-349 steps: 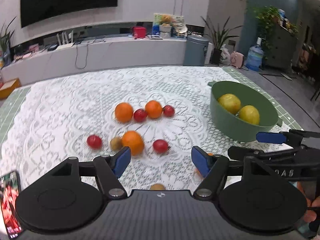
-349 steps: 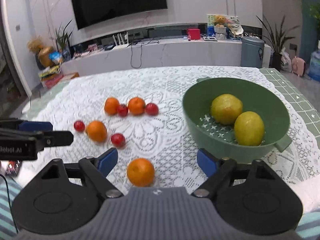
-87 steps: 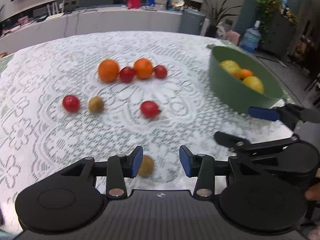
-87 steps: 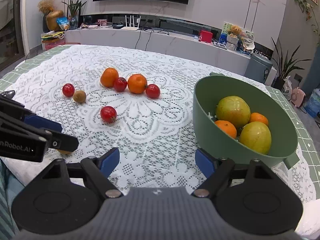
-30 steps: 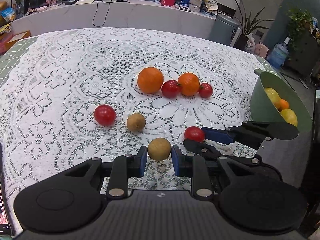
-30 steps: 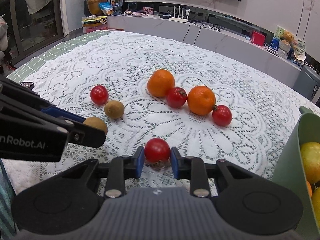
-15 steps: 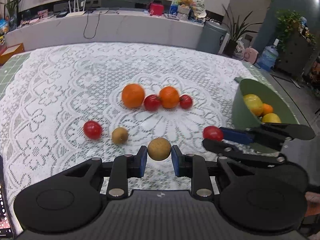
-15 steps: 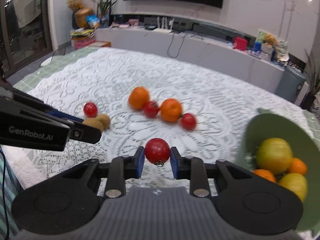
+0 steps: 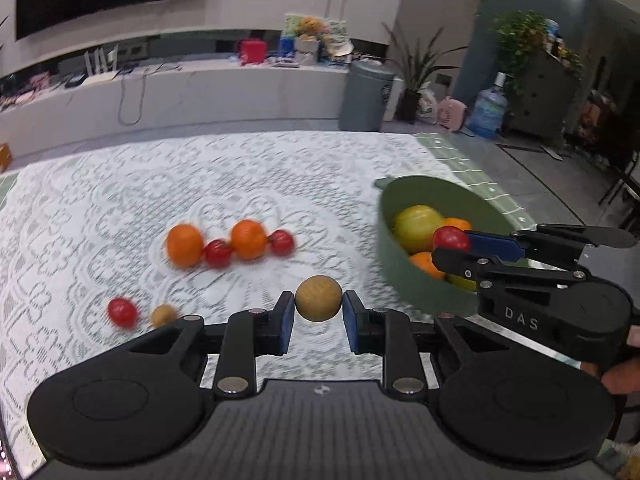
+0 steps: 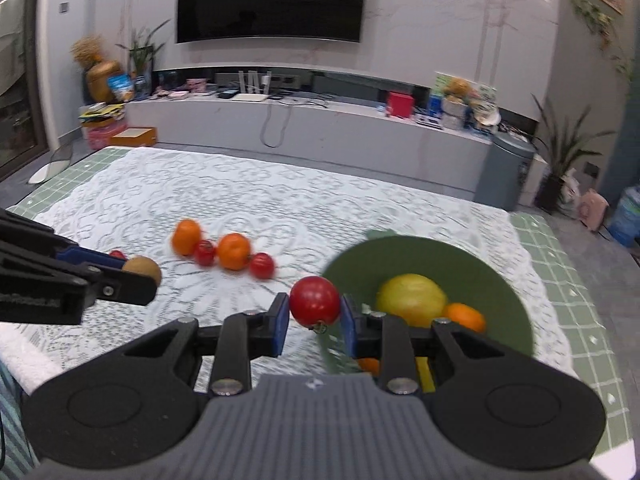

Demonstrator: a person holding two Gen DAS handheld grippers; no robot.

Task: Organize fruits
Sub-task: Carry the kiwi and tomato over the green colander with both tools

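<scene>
in green bowl (image 10: 508, 292): yellow fruit (image 10: 411, 299), oranges (image 10: 466, 317); right gripper (image 10: 314, 320) grips tomato (image 10: 315, 300).

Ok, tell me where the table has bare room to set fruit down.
Bare lace tablecloth lies behind the row of oranges and tomatoes, and between that row and the green bowl. It is crowded at the row itself and around the tomato and kiwi at near left.

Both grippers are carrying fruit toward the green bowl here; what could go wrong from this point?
1. The right gripper grips the round tomato only at its sides; it could slip out before it clears the green bowl rim.
2. The left gripper, holding the kiwi, sits close to the right one, so both heading for the bowl might collide.
</scene>
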